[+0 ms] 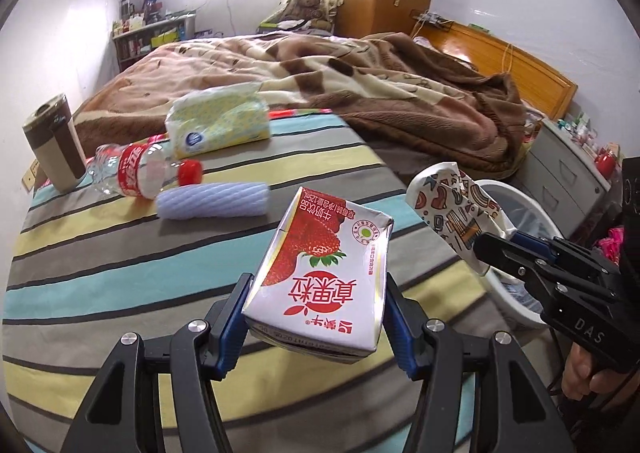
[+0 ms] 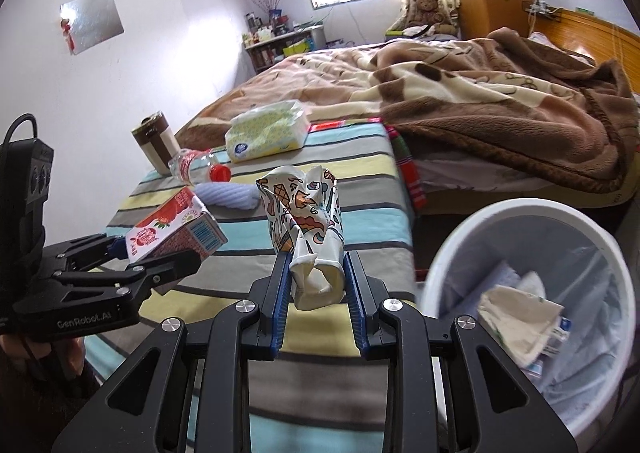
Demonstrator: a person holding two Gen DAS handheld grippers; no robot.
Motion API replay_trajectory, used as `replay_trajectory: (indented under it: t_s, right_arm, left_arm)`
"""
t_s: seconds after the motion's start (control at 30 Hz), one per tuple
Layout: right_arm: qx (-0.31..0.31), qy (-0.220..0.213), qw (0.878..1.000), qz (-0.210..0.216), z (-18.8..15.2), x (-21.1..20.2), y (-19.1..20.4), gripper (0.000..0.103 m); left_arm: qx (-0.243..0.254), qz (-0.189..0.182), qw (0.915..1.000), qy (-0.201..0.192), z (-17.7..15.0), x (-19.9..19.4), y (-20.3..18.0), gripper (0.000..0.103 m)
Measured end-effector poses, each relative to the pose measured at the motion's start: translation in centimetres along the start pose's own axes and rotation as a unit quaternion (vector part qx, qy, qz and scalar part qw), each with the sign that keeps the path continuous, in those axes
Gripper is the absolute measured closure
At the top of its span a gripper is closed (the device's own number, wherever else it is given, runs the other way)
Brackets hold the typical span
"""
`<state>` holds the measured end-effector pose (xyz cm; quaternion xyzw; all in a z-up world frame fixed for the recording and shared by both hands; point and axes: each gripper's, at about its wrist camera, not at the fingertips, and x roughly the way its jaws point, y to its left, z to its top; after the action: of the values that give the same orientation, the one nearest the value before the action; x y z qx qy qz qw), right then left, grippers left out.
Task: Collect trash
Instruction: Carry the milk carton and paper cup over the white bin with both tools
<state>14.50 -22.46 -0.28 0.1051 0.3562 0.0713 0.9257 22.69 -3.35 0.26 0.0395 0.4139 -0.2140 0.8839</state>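
The left tool (image 1: 316,317) clamps a white-and-red strawberry milk carton (image 1: 320,273) between its blue pads, holding it tilted above the striped bed sheet (image 1: 120,273) near the bed's foot edge. The right tool (image 2: 316,285) pinches a crumpled white paper cup with a colourful cartoon print (image 2: 306,229), jaws narrow, held over the sheet's right edge just beside a round white plastic waste bin (image 2: 520,213) on the floor, which has crumpled paper (image 2: 520,313) inside. Further up the sheet lie a pale blue ribbed cylinder (image 1: 212,199), a clear plastic bottle with red label and cap (image 1: 140,171) on its side, a yellow-green tissue pack (image 1: 218,123), and, at the left edge, an upright brown-and-beige tumbler (image 1: 54,141).
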Motion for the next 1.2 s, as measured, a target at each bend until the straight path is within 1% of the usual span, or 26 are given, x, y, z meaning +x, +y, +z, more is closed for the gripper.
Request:
replay_trajectory:
  t_s: [0.2, 0.5, 0.67, 0.87, 1.03, 1.2]
  right_arm:
    - [0.011, -0.02, 1.0, -0.018, -0.4, -2.3, -1.8, 0.076]
    - [0.035, -0.043, 0.997, -0.059, -0.8, -5.2, -5.4, 0.076]
    - [0.049, -0.049, 0.994, -0.079, -1.1, -6.1, -7.2, 0.076]
    - [0.062, -0.045, 0.991, -0.108, -1.3, -6.1, -9.1, 0.075]
    - [0.07, -0.033, 0.988, -0.131, -1.5, -6.0, -11.0, 0.075]
    - [0.074, -0.018, 0.986, -0.145, -1.6, -5.6, -12.3, 0.075]
  left_arm:
    - [0.019, -0.012, 0.9994, -0.025, 0.0, -2.2, -3.8, 0.043]
    - [0.043, -0.035, 0.9977, -0.04, 0.2, -2.8, -9.4, 0.043]
    - [0.048, -0.044, 0.9971, -0.039, 0.4, -2.3, -12.2, 0.043]
    - [0.057, -0.058, 0.9961, -0.033, 0.6, -1.3, -15.0, 0.042]
    - [0.06, -0.069, 0.9955, -0.025, 0.8, 0.1, -16.9, 0.042]
    - [0.056, -0.082, 0.995, -0.007, 0.5, 2.1, -18.7, 0.042]
